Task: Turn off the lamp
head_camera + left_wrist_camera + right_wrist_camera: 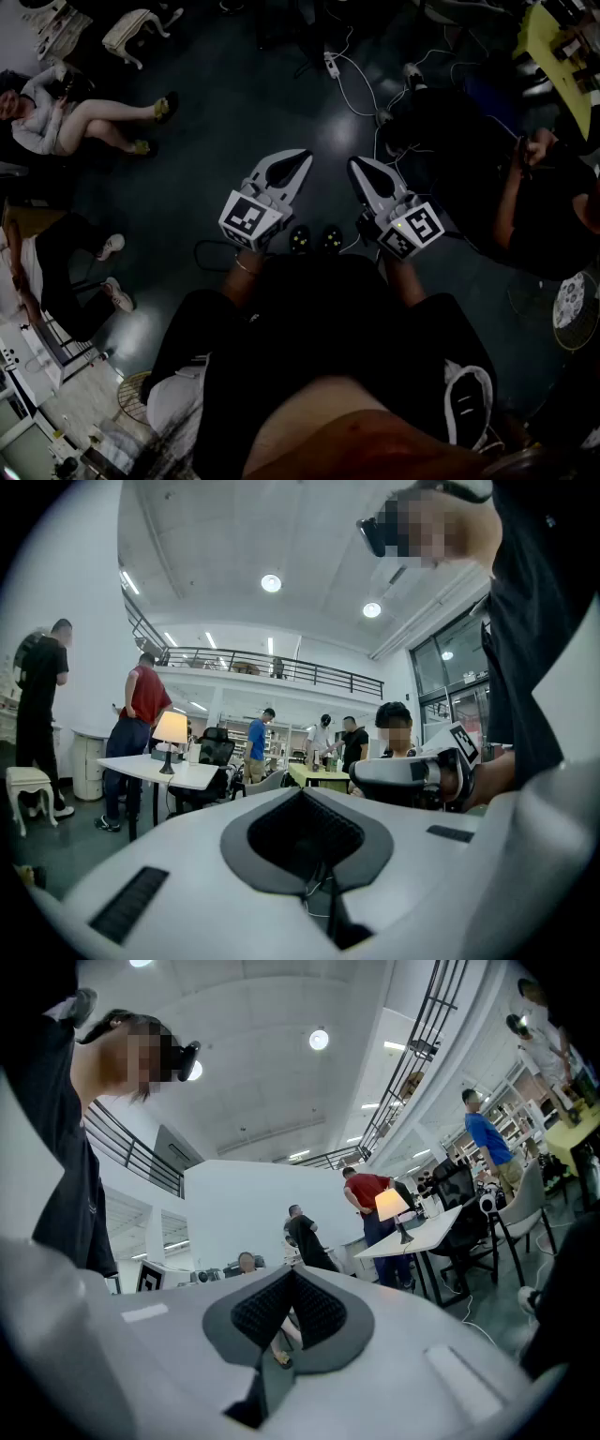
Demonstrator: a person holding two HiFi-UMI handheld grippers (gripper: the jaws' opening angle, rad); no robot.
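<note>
Over the dark floor point(234, 112), the left gripper point(302, 157) and right gripper point(357, 165) point level. Each has its jaws pressed together and empty, and each carries a cube with black-and-white square markers. Farther off, at nine o'clock in the left gripper view, the table lamp point(171, 731) stands, apparently lit, on a white table point(197, 778) beside a red-shirted person point(145, 700).

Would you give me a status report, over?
Left gripper, right gripper shut, empty. Lamp lit, on far white table. Person in red stands beside it.
</note>
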